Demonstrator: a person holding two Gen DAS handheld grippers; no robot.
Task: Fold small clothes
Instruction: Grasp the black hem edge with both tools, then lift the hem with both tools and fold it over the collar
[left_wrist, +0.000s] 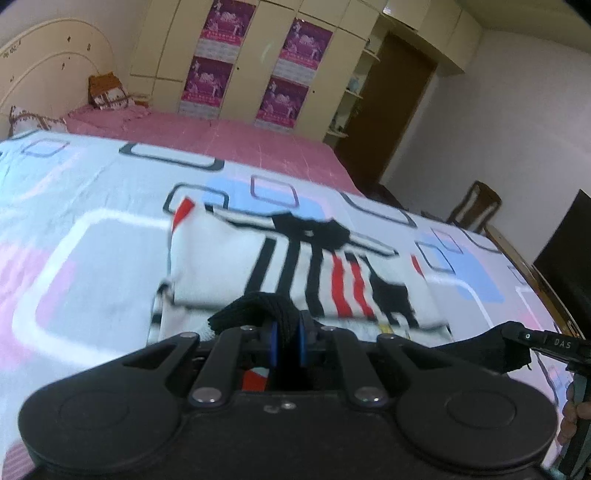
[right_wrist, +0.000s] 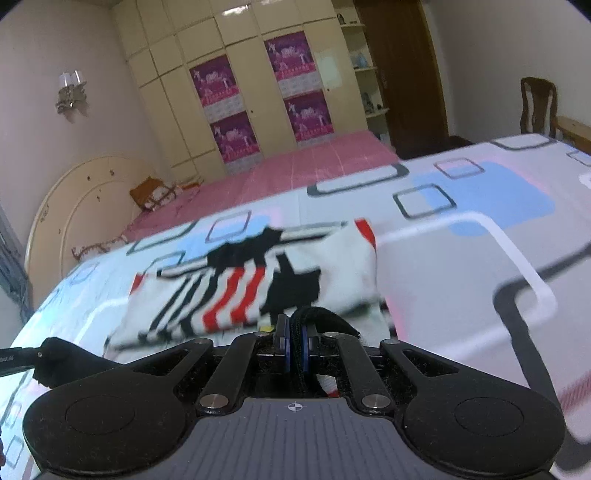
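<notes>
A small white sweater (left_wrist: 295, 273) with black and red stripes lies on the patterned bedsheet (left_wrist: 92, 258), its sleeves folded in. My left gripper (left_wrist: 287, 343) is shut on the sweater's black ribbed hem (left_wrist: 258, 310) at the near left corner. My right gripper (right_wrist: 294, 347) is shut on the same black hem (right_wrist: 325, 317) at the near right corner. The sweater also shows in the right wrist view (right_wrist: 251, 288). The right gripper's fingers (left_wrist: 532, 339) show at the right of the left wrist view, holding black fabric.
The sheet covers a bed with a pink cover (left_wrist: 240, 136) behind it and a cream headboard (left_wrist: 55, 66). A wardrobe with purple posters (right_wrist: 240, 92) stands at the back. A wooden chair (right_wrist: 537, 105) and a dark door (left_wrist: 391, 107) are on the right.
</notes>
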